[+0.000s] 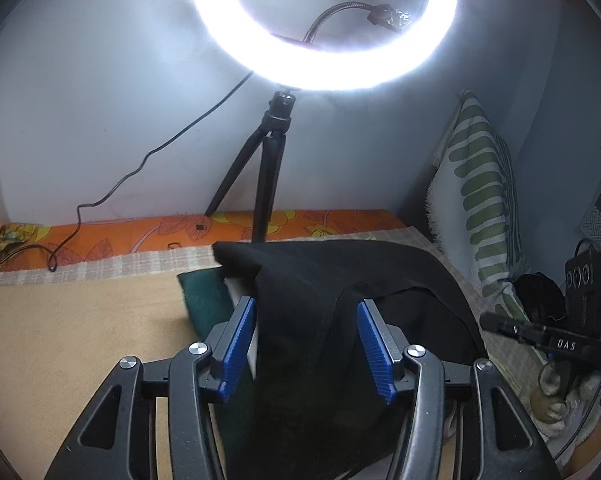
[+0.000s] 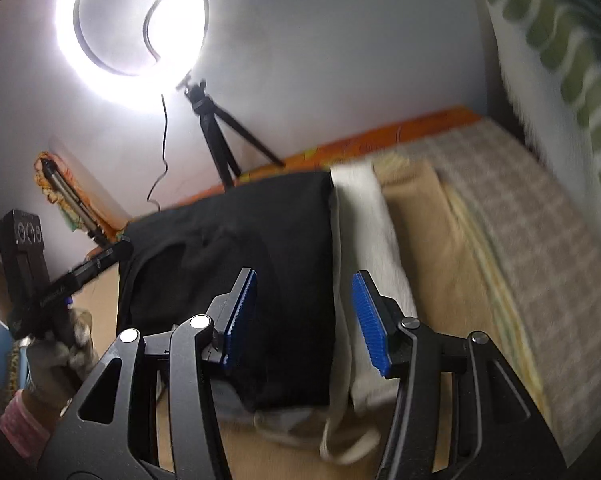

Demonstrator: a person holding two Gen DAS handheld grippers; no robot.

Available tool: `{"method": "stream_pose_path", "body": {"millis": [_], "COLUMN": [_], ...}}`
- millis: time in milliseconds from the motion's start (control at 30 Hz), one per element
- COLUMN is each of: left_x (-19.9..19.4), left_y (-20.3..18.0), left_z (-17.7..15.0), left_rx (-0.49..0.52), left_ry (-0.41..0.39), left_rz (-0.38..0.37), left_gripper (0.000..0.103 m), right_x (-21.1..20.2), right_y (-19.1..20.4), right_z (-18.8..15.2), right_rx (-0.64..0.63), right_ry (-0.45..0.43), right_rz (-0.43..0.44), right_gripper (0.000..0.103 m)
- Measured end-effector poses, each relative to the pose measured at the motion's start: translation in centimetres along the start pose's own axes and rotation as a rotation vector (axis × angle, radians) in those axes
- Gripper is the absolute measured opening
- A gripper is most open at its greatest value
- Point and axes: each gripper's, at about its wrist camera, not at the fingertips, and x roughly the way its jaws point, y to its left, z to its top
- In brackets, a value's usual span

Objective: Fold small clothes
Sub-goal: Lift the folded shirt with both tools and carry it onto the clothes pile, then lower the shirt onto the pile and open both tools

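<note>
- The left gripper stands part open, its blue pads clear of the cloth; the black garment lies between and beneath them, pressed by neither.
- From the left wrist view, a dark green cloth peeks out at 10 o'clock of the black garment, with a sliver of white under it.
- The right gripper is also part open, gripping nothing; its left pad hangs over the black garment, its right over a white cloth just beside it at 3 o'clock.
- All this lies on a tan sheet.
- At 12 o'clock a lit ring light stands on a black tripod.
- At 2 o'clock a green-striped cloth leans upright.
</note>
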Motion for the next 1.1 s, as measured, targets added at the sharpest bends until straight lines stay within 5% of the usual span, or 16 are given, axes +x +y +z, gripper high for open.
{"method": "stream_pose_path", "body": {"millis": [133, 200, 233, 267, 467, 600, 700, 767, 1100], "left_x": [-0.5, -0.3, -0.3, -0.3, -0.3, -0.8, -2.0, -3.0, -10.7], "left_y": [1.3, 1.7, 1.7, 1.6, -0.3, -2.1, -3.0, -3.3, -4.1], "left_z": [-1.1, -1.7, -2.0, -2.1, -3.8, -5.2, -5.6, -5.6, -5.0], "left_rx": [-0.035, -0.056, -0.062, -0.063, -0.033, 0.03, 0.076, 0.087, 0.128], "left_ry": [0.044, 0.067, 0.073, 0.077, 0.149, 0.174, 0.166, 0.155, 0.07], "left_rz": [-0.021, -0.022, -0.02, -0.02, -0.035, 0.008, 0.035, 0.044, 0.065], "left_gripper": [0.054, 0.054, 0.054, 0.054, 0.052, 0.052, 0.053, 0.054, 0.076], "right_x": [-0.1, 0.2, 0.5, 0.8, 0.5, 0.7, -0.3, -1.2, -6.5], "right_y": [-0.1, 0.6, 1.0, 1.3, 1.0, 1.2, 2.0, 3.0, 8.8], "right_z": [-2.4, -2.9, -2.9, -2.9, -1.2, -1.1, -1.4, -1.8, -2.1], "right_rx": [0.028, -0.003, -0.023, -0.034, -0.08, -0.104, -0.088, -0.099, -0.127], "right_ry": [0.04, 0.054, 0.067, 0.08, 0.065, 0.083, 0.074, 0.052, -0.064], "right_rz": [0.061, 0.036, 0.014, 0.0, -0.218, -0.262, -0.239, -0.265, -0.278], "right_gripper": [0.052, 0.036, 0.014, 0.009, 0.006, 0.007, 0.022, 0.047, 0.054]}}
